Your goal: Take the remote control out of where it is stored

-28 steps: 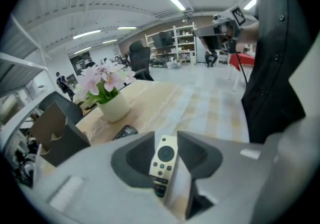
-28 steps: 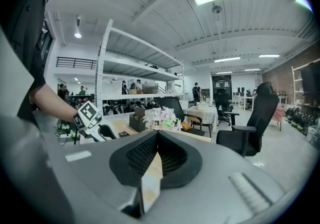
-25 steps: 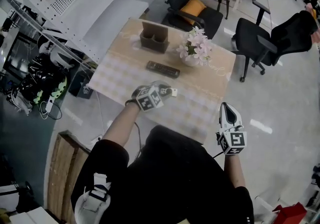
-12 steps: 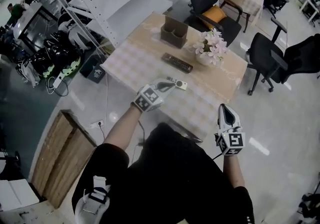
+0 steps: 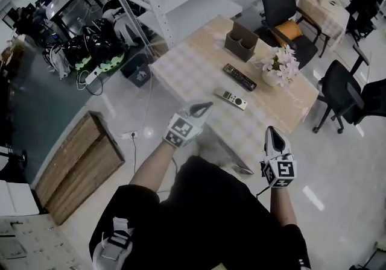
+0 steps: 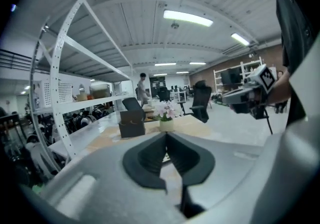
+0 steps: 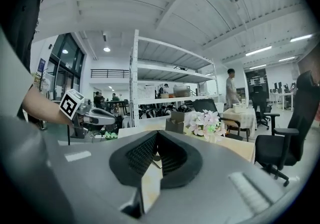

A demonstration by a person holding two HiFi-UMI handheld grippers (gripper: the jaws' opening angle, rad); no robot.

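Head view: the pale slim remote control (image 5: 231, 99) lies on the beige checked table (image 5: 187, 61), so left gripper (image 5: 204, 106) and right gripper (image 5: 271, 132), jaws together and empty, should retreat without nudging it

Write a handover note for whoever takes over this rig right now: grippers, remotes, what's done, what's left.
Left gripper: shut, empty, in the air on the person's side of the table.
Right gripper: shut, empty, also off the table.
Things: black remote and light remote lie flat on the table, both outside the brown holder; the light one is near the front edge.
Done: remotes are out of storage.
Left: seemingly nothing; the holder looks empty.
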